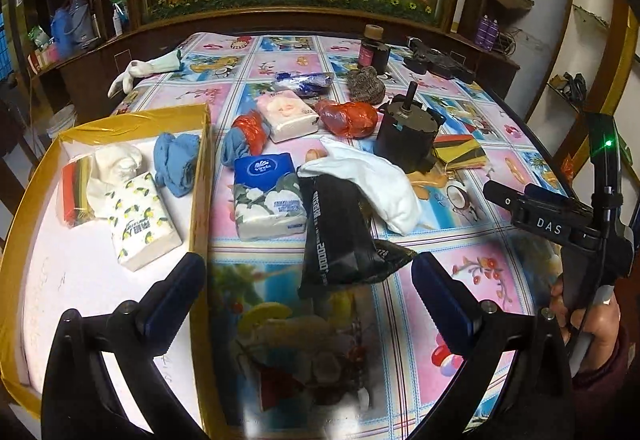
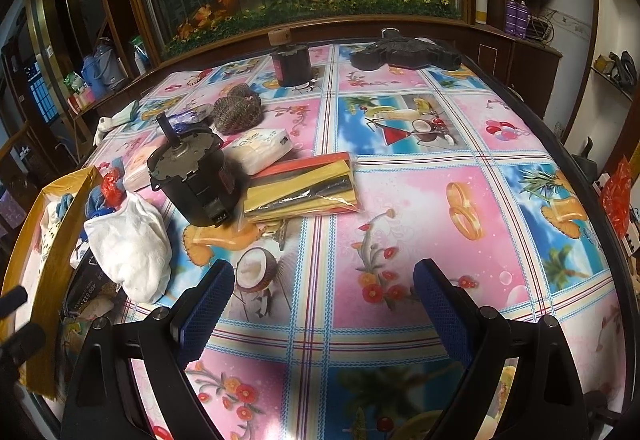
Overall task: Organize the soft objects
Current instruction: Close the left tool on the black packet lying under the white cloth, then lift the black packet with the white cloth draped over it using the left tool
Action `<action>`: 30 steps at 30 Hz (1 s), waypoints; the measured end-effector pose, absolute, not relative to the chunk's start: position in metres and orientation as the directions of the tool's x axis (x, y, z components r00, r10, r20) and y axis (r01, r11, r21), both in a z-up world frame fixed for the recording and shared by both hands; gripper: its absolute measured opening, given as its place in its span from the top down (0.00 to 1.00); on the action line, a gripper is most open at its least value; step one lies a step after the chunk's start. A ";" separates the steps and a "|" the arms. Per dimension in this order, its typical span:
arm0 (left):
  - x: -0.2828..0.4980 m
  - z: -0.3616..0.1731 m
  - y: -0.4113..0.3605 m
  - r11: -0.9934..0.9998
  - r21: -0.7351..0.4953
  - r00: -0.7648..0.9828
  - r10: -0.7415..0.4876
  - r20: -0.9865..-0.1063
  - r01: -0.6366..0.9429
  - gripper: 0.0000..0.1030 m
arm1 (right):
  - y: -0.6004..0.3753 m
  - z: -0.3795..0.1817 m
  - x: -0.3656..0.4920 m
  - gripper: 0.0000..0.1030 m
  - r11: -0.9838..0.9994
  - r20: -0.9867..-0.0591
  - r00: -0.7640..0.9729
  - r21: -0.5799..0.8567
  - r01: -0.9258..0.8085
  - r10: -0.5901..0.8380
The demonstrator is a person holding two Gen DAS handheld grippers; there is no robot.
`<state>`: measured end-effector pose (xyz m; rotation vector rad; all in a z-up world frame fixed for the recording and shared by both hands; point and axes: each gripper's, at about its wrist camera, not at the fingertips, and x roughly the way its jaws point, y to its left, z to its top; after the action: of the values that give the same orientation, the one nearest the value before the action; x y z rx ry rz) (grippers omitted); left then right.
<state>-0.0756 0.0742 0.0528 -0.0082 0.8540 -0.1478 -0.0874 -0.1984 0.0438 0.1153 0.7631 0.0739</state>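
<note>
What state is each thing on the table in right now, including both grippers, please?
left gripper: open, empty
right gripper: open, empty
gold box: open, partly filled
lemon tissue pack: lying in the box
blue cloth: crumpled, in the box
blue tissue pack: on the table, outside the box
white cloth: bunched, on the table
black pouch: lying on the table

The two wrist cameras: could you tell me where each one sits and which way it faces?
Left wrist: on the left gripper, angled down at the gold box and black pouch; its open fingers, the right gripper and a hand show.
Right wrist: on the right gripper, angled down at tablecloth; open fingers show.
Shared: white cloth, black motor.
</note>
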 end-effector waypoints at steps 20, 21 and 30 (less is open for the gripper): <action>-0.045 0.021 0.037 0.972 -0.024 0.549 -0.152 -0.822 0.233 0.74 | -0.192 0.043 -0.086 0.11 0.995 -0.685 0.723 0.095 -0.035 0.091; -0.051 0.021 0.037 0.969 -0.026 0.544 -0.159 -0.824 0.245 0.74 | -0.192 0.042 -0.086 0.11 0.995 -0.686 0.722 0.091 -0.036 0.089; -0.094 0.023 0.040 0.943 -0.121 0.502 -0.271 -0.822 0.310 0.73 | -0.192 0.043 -0.086 0.11 0.995 -0.688 0.719 0.091 -0.041 0.092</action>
<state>-0.0939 0.0403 0.0233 0.0436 0.9848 -0.3507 -0.0860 -0.1916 0.0428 0.0714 0.7645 0.0736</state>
